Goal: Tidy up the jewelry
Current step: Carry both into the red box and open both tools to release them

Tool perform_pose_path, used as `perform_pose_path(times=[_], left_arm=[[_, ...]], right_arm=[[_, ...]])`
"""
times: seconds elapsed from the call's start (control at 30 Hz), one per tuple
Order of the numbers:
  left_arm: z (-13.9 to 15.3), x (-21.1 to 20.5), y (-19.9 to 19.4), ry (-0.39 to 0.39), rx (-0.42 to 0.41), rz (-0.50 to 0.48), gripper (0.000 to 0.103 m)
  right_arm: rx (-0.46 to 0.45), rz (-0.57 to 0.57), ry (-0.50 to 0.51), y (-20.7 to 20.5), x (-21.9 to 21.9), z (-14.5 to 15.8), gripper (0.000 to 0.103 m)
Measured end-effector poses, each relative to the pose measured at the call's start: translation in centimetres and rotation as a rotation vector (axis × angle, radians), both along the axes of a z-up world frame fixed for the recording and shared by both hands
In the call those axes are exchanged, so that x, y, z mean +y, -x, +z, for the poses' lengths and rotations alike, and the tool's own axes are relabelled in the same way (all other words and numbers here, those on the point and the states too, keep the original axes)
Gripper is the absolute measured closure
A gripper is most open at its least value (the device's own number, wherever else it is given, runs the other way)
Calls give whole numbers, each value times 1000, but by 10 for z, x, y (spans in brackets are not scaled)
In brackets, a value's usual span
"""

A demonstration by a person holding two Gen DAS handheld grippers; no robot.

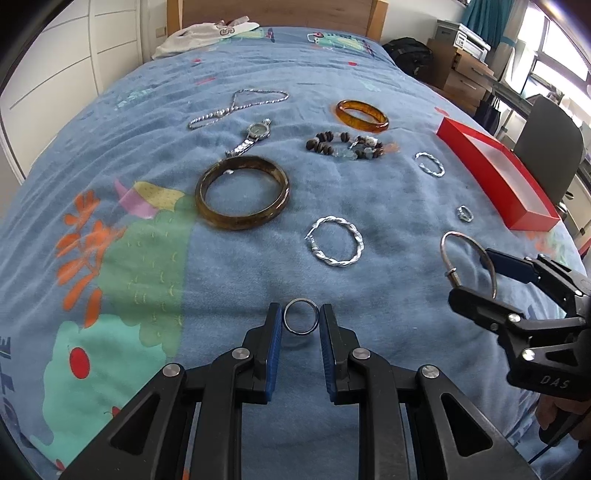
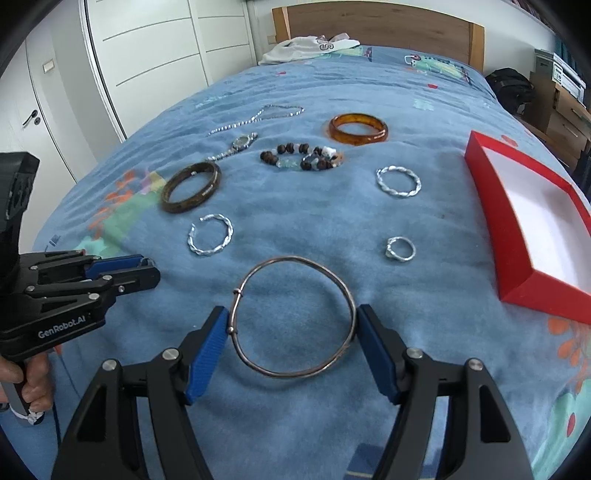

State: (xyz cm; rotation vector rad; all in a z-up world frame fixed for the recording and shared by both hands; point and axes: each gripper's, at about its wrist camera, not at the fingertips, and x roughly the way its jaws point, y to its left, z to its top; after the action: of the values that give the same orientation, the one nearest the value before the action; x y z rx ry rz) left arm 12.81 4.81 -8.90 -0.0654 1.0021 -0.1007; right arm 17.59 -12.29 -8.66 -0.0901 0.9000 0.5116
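Note:
My left gripper is shut on a small dark metal ring, held just above the blue bedspread. My right gripper is shut on a thin wire bangle, its pads pressing both sides; it also shows in the left wrist view. An open red box with a white inside lies to the right. On the bed lie a dark brown bangle, an amber bangle, a beaded bracelet, a watch, a chain necklace, two twisted silver bangles and a silver ring.
White clothing lies at the wooden headboard. White wardrobe doors stand to the left. A black bag, drawers and a chair stand beside the bed on the right.

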Motion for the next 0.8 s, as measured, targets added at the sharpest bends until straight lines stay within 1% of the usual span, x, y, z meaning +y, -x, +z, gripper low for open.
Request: perform_pose_path(times=[0.2,0.4,0.5,0.6,0.73,0.8], left_arm=[[24,-24,-6,6,-23,-60,83],[50,-73,-37,40,-51,-183,83],[62,-106,-62,62,-66,-253,83],[73,-145,-94,79,-85,-328,83],[79,-193,-138,82,-96,-420,83],[77,-217,-163,67,-89,-460,83]], right_arm=[[-33,-51,-24,4,-30,31,35],[-81,-129,-19,-13,-94,65,34],[-85,-172,-4,-35,-135,74,34],[-76,-182,17,-65,-169,76,34],[-47,-145,37,-113,-201,71,34],[-30,-120,41,-134,-212,67,34]])
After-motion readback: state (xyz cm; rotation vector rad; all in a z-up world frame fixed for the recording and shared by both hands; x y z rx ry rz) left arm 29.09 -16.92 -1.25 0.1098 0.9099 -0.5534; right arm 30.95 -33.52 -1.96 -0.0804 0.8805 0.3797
